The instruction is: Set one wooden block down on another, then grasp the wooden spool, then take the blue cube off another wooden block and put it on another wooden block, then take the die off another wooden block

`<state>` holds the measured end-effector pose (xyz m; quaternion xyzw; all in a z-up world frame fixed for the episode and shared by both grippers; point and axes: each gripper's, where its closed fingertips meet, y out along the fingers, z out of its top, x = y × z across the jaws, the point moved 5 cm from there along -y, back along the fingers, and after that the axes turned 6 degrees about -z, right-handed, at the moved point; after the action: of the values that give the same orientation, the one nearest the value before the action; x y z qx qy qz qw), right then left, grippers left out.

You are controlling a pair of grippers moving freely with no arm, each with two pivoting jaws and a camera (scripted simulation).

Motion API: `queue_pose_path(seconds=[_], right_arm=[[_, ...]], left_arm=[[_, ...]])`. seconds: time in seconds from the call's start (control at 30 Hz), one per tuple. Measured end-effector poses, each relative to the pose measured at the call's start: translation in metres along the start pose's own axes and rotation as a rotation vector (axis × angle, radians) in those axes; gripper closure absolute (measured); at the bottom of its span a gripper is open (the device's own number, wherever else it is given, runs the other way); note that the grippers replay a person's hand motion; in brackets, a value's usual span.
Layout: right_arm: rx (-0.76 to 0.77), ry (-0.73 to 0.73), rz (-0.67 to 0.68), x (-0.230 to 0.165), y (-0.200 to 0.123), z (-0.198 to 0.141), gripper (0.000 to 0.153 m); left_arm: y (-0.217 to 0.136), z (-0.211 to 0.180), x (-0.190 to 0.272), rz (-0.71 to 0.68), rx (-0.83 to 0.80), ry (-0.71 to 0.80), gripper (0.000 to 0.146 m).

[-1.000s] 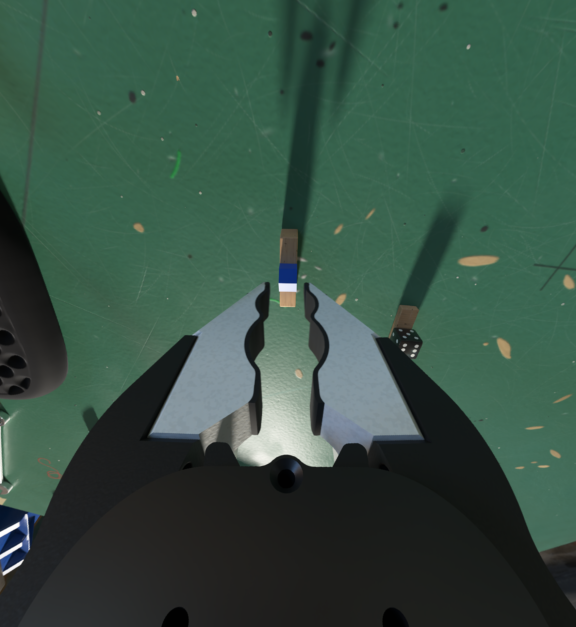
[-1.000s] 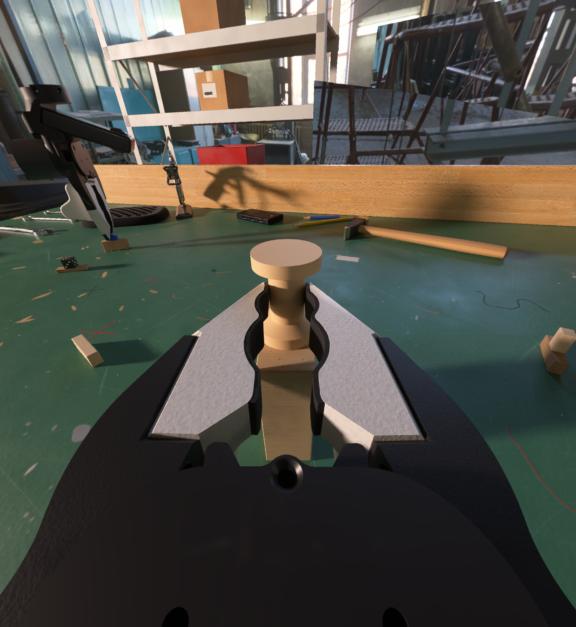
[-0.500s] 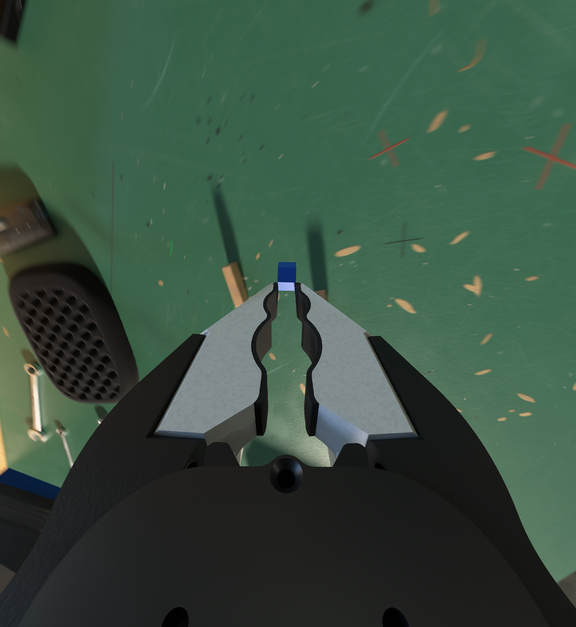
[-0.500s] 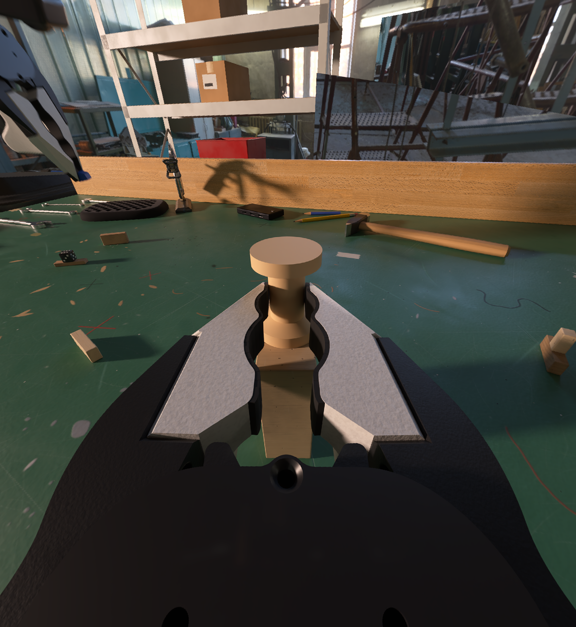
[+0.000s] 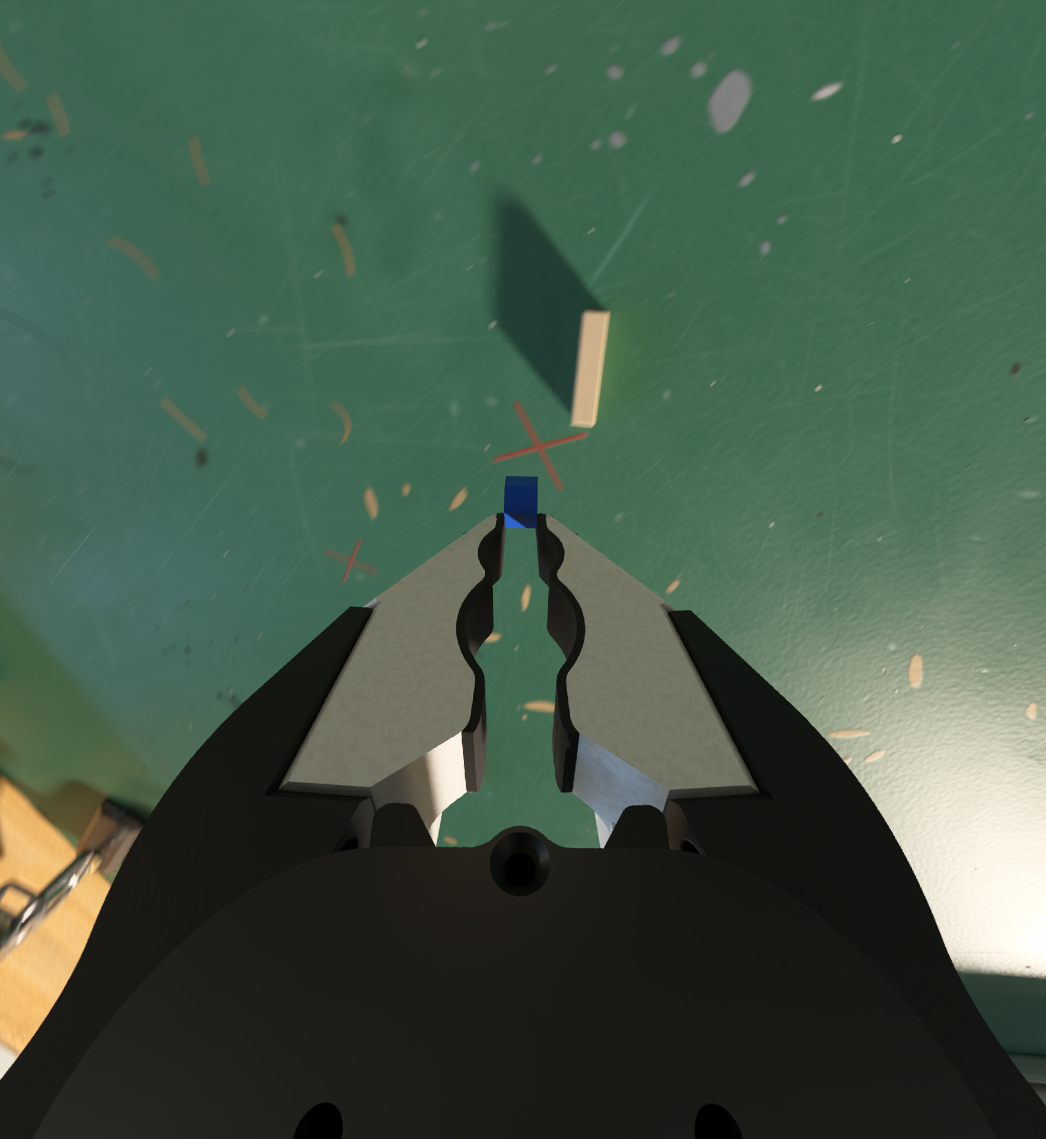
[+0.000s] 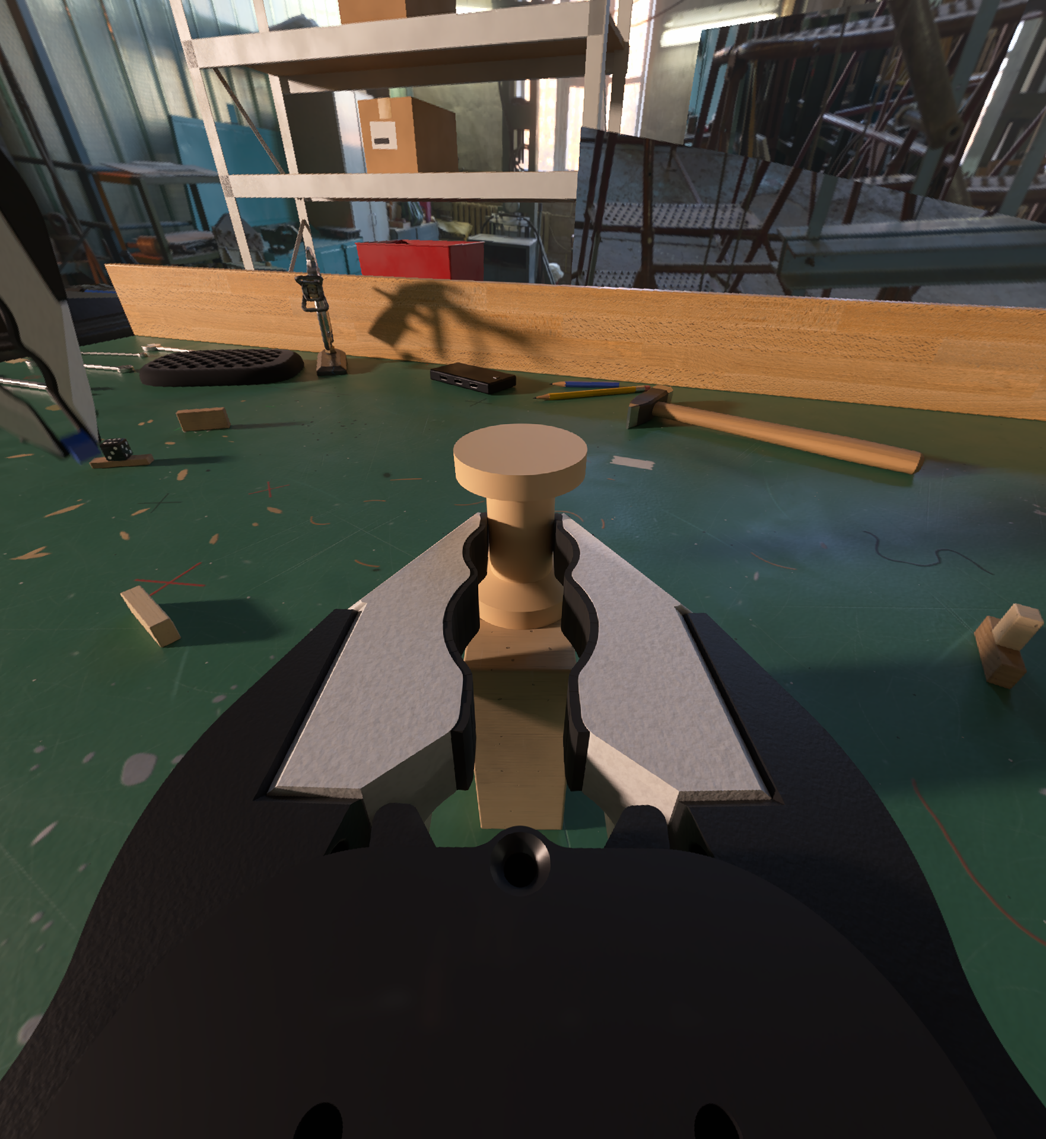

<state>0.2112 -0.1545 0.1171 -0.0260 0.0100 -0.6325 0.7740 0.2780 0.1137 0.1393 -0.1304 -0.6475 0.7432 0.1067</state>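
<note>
Table (image 6: pixel 754 555): matt green mat surface, finely scratched, flecked with pale wood chips and paint spots. Wooden spool (image 6: pixel 519 487), the block (image 6: pixel 517 727) under it and the loose wooden block (image 5: pixel 590 368): pale, smooth, unvarnished wood, grain faint; blue cube (image 5: pixel 519 502): smooth, evenly coloured, slightly glossy. Right gripper (image 6: pixel 519 524) and left gripper (image 5: pixel 519 521): matt black, finely pebbled plastic-looking body, grey rough-grained finger faces, dark smooth inner pads.

The die (image 6: pixel 116 449) is seated on a flat block (image 6: pixel 121 461) far left, w/ two stacked blocks (image 6: pixel 1006 650) at right & the hammer (image 6: pixel 773 431) behind.
</note>
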Motion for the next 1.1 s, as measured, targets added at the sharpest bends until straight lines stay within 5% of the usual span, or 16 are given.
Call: queue_pose_path(seconds=[0.3,0.73,0.83,1.1], right_arm=[[0.0,-0.004,0.002,0.0,0.0,0.0,0.132],[0.003,0.003,0.004,0.0,0.0,-0.001,0.132],[0.004,0.005,0.005,0.0,0.0,-0.001,0.132],[0.008,0.009,0.008,0.0,0.0,-0.001,0.132]], left_arm=[[0.057,0.028,0.015,-0.105,-0.036,0.051,0.137],[0.073,0.027,0.013,-0.122,-0.063,0.029,0.129],[0.064,0.025,0.012,-0.115,-0.025,0.006,0.111],[-0.039,-0.04,-0.017,0.012,0.246,-0.2,0.106]])
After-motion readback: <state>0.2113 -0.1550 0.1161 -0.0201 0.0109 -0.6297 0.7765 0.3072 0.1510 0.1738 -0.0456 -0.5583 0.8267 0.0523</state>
